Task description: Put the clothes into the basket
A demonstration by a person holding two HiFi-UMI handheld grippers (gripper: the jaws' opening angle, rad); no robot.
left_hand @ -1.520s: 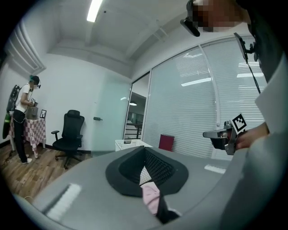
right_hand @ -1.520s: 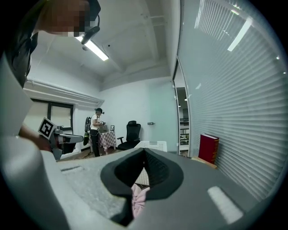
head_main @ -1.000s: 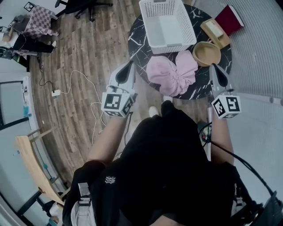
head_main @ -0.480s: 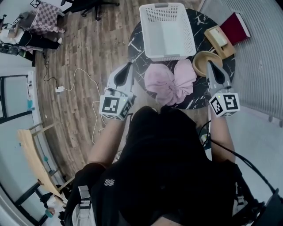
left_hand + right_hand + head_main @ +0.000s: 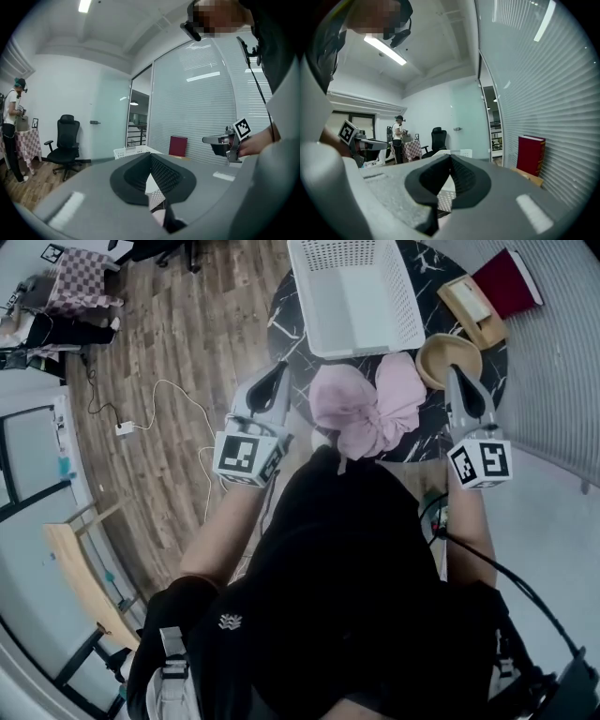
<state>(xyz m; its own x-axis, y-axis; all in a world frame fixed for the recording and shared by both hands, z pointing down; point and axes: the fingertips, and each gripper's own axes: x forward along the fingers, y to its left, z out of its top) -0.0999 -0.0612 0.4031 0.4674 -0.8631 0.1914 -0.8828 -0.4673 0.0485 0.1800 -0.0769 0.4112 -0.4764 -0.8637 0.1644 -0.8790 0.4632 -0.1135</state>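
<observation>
Left claw (image 5: 278, 376) and right claw (image 5: 457, 379), both shut and empty, had advanced to flank the pink clothes (image 5: 361, 413) between them; basket (image 5: 361, 306) just ahead, unfilled; grasp pending.

round black marble table (image 5: 285, 322) carries a wooden bowl (image 5: 448, 359), an open wooden box (image 5: 473, 307) and a red book (image 5: 511, 282) at its right edge. white cable (image 5: 178, 401) on the wood floor (image 5: 187, 324). office chair (image 5: 63, 140), checkered table (image 5: 73, 282) far left.

No words or numbers are readable; the marker cube (image 5: 248, 457) left of the black top (image 5: 356, 559) shows only square patterns.
</observation>
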